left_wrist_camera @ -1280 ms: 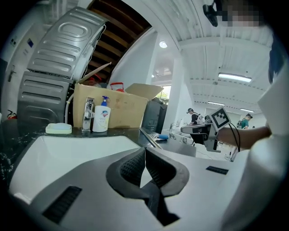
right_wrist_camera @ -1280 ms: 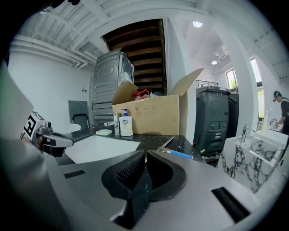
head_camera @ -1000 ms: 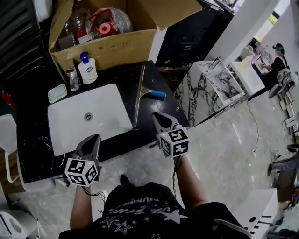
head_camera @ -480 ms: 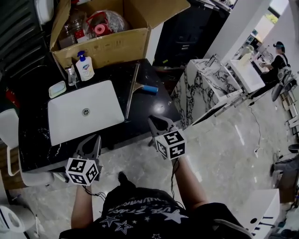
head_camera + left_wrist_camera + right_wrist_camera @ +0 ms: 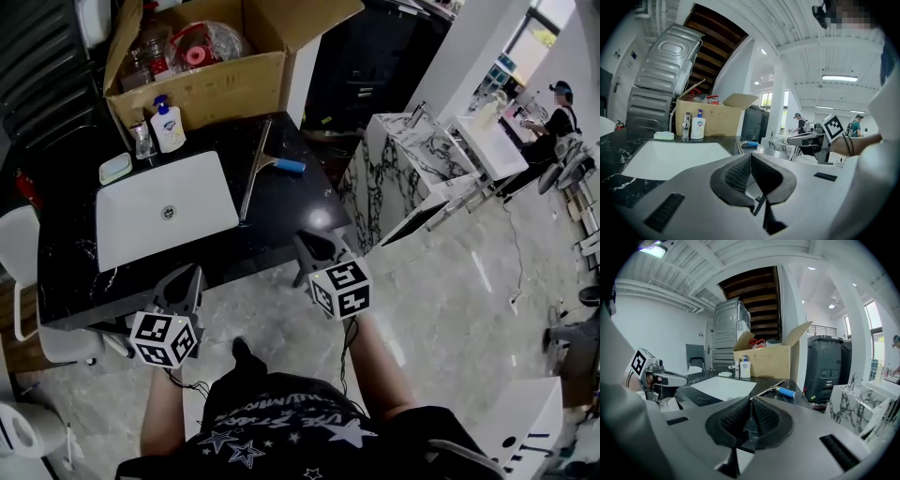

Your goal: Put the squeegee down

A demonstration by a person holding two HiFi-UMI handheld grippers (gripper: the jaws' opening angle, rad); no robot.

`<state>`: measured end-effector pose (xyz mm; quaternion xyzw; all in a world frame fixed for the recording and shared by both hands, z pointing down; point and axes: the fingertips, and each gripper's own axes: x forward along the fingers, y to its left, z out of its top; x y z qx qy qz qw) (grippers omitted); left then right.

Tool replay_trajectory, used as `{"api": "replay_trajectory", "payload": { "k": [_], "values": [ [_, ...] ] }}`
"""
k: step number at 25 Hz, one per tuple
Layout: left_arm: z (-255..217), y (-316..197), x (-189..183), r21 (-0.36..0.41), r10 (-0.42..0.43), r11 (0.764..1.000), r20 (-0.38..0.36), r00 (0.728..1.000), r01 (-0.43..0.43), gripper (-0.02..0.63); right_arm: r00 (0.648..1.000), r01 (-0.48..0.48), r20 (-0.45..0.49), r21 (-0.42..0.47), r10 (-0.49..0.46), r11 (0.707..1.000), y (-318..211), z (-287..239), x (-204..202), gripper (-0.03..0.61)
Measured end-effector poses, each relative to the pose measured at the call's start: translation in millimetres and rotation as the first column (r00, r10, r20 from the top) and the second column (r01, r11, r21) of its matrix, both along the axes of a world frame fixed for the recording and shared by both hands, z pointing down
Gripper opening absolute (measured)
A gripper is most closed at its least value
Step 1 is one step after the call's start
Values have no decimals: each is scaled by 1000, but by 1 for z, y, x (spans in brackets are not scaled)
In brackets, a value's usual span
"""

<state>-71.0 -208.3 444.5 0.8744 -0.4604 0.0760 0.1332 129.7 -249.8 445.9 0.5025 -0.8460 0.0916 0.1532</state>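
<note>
The squeegee (image 5: 255, 167), a long metal blade with a blue handle (image 5: 786, 392), lies on the black countertop (image 5: 281, 202) just right of the white sink (image 5: 159, 211). My left gripper (image 5: 187, 277) hangs below the counter's front edge, jaws shut and empty. My right gripper (image 5: 311, 246) hovers off the counter's front right corner, also shut with nothing in it. In the left gripper view the blue handle (image 5: 751, 144) shows far ahead, past the shut jaws (image 5: 750, 157). Both grippers are well apart from the squeegee.
An open cardboard box (image 5: 202, 70) of bottles stands at the counter's back. A soap dispenser (image 5: 169, 127), a small glass and a soap dish (image 5: 114, 169) sit behind the sink. Marble-patterned units (image 5: 412, 169) stand to the right. A white chair (image 5: 23, 272) is at the left.
Both grippers have drawn back from the counter toward me, so the counter and squeegee sit farther up in the head view. The squeegee lies where it was.
</note>
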Motion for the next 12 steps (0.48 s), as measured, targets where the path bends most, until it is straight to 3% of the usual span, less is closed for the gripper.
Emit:
{"api": "replay_trajectory", "payload": {
  "k": [12],
  "values": [
    [-5,76,13,17,-2,1000,-4,1000,2,20,999,39,-9,15,-39,999,79,-1,4,52]
  ]
}}
